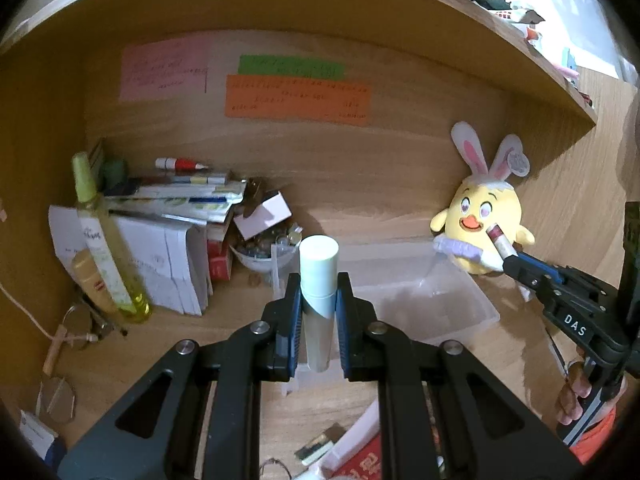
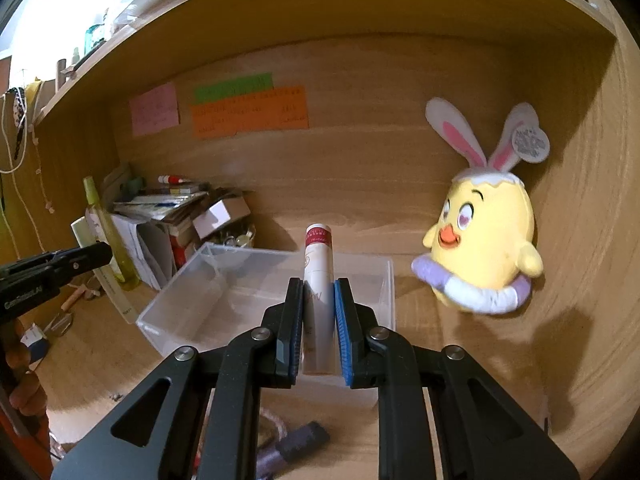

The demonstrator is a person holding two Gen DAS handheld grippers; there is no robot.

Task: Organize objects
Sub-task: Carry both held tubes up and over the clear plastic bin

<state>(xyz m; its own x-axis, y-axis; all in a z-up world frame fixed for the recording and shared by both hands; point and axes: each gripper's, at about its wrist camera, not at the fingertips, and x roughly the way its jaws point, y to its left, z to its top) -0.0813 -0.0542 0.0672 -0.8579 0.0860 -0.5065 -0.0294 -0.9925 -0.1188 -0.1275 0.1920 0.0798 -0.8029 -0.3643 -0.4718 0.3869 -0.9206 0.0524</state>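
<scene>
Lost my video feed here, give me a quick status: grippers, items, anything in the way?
Left gripper shut on mint-capped tube. Right gripper shut on red-banded tube. Clear bin ahead, looks empty. Nothing blocking.

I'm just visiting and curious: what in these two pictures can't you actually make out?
- Coloured notes on the back wall, both views: writing too small and blurred.
- Lower end of the pale green tube, left view: hidden between the left tongs.
- Label on the red-banded tube, right view: partly covered by the right tongs.
- Top shelf clutter: cut off by the edge.
</scene>
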